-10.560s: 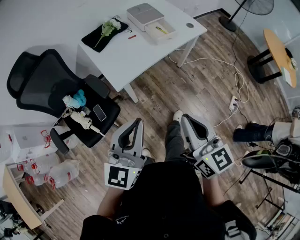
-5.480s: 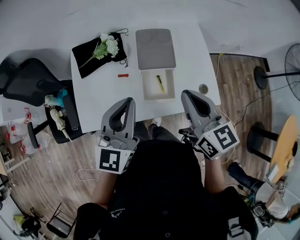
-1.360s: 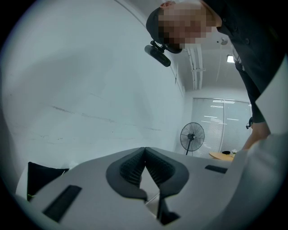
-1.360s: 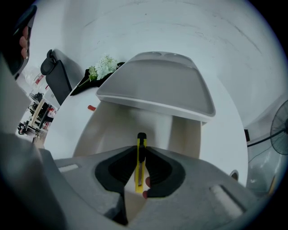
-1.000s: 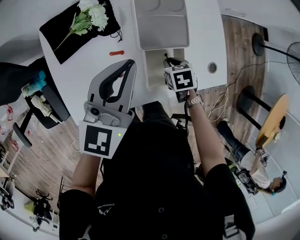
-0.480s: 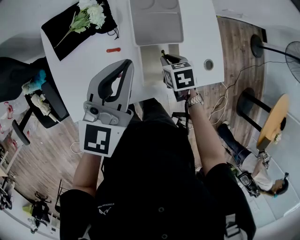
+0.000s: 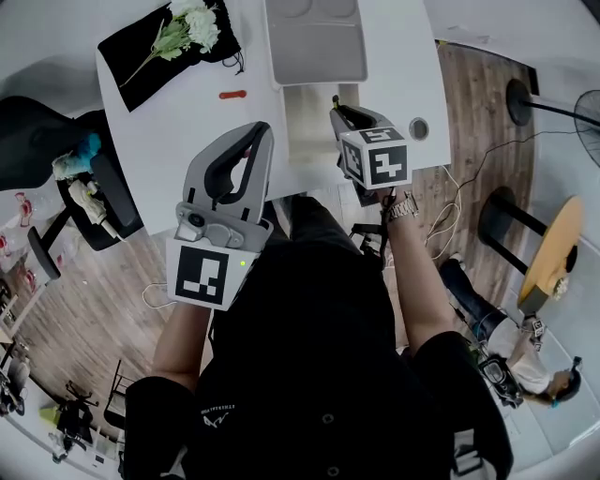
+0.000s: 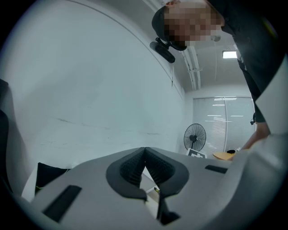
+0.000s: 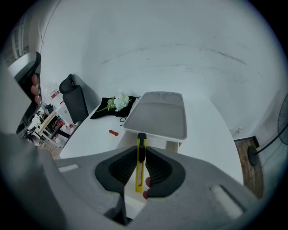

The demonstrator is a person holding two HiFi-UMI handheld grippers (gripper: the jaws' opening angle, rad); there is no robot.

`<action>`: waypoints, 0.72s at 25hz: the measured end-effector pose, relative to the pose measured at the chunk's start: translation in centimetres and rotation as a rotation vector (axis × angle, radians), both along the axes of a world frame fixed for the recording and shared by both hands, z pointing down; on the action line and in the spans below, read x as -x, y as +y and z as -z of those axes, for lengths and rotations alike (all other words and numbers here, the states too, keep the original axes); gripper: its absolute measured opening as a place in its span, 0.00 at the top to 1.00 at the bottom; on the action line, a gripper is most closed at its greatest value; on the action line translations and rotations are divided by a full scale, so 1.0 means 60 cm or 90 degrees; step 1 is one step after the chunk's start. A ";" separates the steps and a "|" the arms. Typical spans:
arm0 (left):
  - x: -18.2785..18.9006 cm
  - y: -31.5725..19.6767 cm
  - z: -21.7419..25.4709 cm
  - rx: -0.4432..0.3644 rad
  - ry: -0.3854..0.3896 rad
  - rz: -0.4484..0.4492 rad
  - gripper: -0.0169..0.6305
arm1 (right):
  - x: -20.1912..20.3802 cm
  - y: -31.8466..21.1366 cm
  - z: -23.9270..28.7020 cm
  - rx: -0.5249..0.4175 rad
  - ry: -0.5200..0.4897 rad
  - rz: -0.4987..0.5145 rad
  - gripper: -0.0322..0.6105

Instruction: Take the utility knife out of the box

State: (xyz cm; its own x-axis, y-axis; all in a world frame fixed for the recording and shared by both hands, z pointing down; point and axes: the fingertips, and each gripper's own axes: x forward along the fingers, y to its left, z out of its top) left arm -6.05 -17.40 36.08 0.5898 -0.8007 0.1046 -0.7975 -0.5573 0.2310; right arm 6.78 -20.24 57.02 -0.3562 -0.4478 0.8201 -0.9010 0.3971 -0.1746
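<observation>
Since half a second ago, my right gripper [image 7: 339, 111] is drawing back a little toward my body and to the right, and its marker cube is now sitting lower in the head view. Its jaws are clamping the yellow utility knife [image 9: 139, 173] from both sides in the right gripper view. The knife is standing on edge between the pads, with its black tip poking out past the fingertips toward the grey lid [image 9: 157, 116]. I am holding it over the open box [image 7: 305, 131], which is lying at the near edge of the white table [image 7: 169, 122], just in front of that lid. How far the knife is clearing the box walls I cannot tell.

My left gripper [image 7: 257, 133] is hanging beside the box at the table's near edge. Its jaws are pressing together at the tips with nothing between them, as the left gripper view [image 8: 145, 151] shows.

Farther back on the table a black cloth [image 7: 150, 61] is carrying white flowers [image 7: 192, 23]. A small red object [image 7: 232, 94] is lying between the cloth and the box.
</observation>
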 end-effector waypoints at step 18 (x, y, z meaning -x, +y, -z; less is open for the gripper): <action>-0.043 0.091 0.031 -0.036 -0.009 0.042 0.97 | -0.037 0.044 0.158 -0.119 -0.111 -0.005 0.85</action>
State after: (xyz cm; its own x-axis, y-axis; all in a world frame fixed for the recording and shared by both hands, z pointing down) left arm -3.46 -11.93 34.25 0.5341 -0.8429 0.0659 -0.8360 -0.5149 0.1897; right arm 8.99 -17.61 47.53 -0.4803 -0.5898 0.6492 -0.8673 0.4298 -0.2511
